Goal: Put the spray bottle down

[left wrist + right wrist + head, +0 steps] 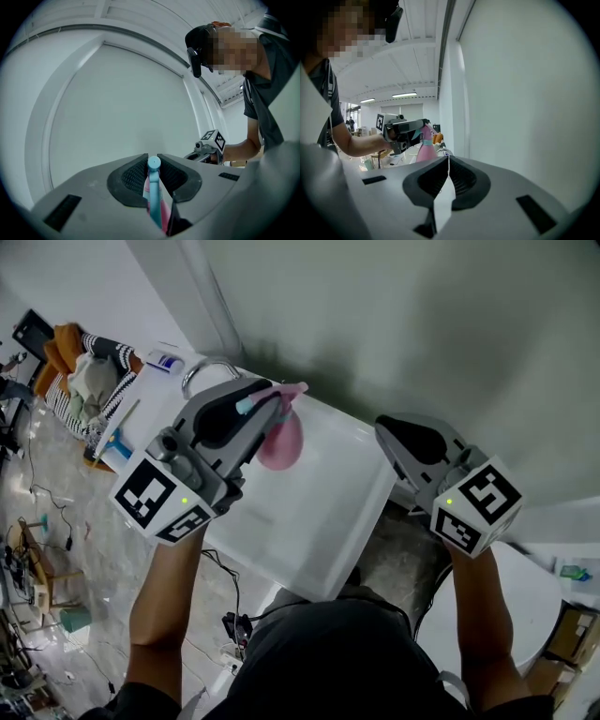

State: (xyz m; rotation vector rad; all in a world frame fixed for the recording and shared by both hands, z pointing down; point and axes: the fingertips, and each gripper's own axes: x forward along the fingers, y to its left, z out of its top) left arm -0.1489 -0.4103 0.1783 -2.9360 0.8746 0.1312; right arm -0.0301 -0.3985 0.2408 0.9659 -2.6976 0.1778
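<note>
In the head view my left gripper (272, 401) is shut on the top of a pink spray bottle (281, 442) with a teal trigger. The bottle hangs from the jaws above the far part of a white table (319, 512). The left gripper view shows the bottle's teal head (153, 187) pinched between the two black pads (136, 177). My right gripper (394, 432) hovers over the table's right edge, apart from the bottle. Its jaws meet at the tips in the right gripper view (449, 159), with nothing between them. That view also shows the pink bottle (423, 149) at the left.
A pale wall rises right behind the table. At the far left stands a chair heaped with striped and orange cloth (89, 381). A metal hoop (211, 371) sits at the table's far corner. A round white table (539, 596) lies at the lower right. Cables trail over the floor (56, 512).
</note>
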